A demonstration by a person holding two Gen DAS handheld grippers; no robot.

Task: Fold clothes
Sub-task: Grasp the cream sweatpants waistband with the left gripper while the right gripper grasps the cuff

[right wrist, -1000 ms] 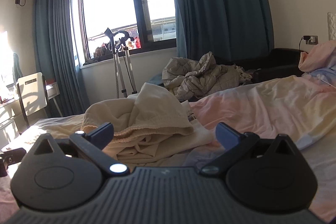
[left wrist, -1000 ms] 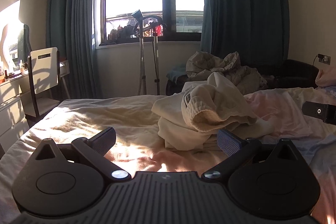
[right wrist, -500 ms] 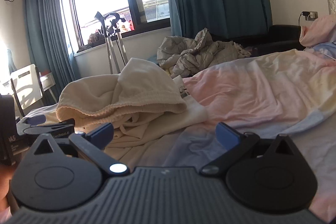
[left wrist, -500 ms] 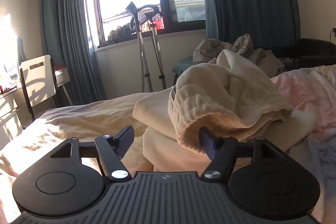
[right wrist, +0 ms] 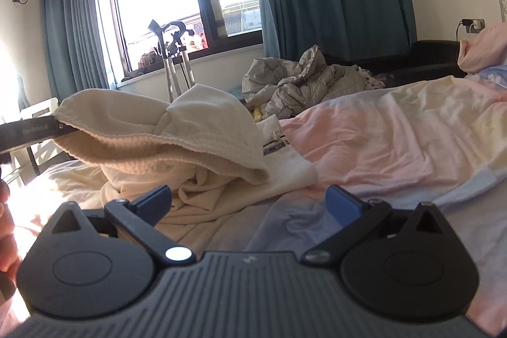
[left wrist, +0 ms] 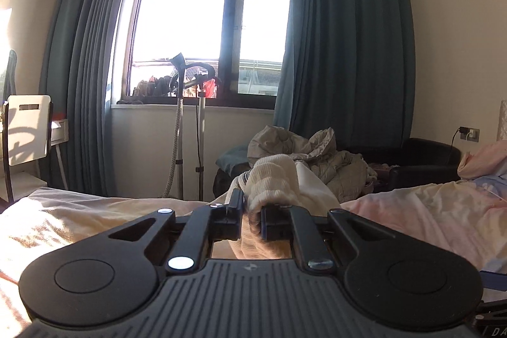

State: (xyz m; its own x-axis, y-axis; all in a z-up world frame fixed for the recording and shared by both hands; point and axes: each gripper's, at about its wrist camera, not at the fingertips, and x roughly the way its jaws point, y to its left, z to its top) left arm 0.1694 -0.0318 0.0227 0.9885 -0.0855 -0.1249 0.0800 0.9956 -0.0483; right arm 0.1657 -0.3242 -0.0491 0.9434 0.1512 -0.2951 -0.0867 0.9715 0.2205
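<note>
A cream garment (right wrist: 177, 129) with a ribbed hem lies bunched on the bed (right wrist: 396, 135). My left gripper (left wrist: 252, 211) is shut on its ribbed hem (left wrist: 275, 179) and holds that edge lifted off the bed. In the right wrist view the left gripper (right wrist: 28, 132) shows at the far left, pulling the hem up and to the left. My right gripper (right wrist: 250, 205) is open and empty, low over the bedsheet just in front of the garment.
A pile of grey clothes (right wrist: 301, 84) lies behind the bed by a dark armchair (left wrist: 424, 160). A garment steamer stand (left wrist: 187, 129) stands under the window. A white chair (left wrist: 28, 129) and desk are at the left. A pink pillow (right wrist: 484, 46) lies far right.
My left gripper moved forward onto the garment's ribbed hem, shut on it and lifted it. My right gripper came nearer to the garment and stayed open.
</note>
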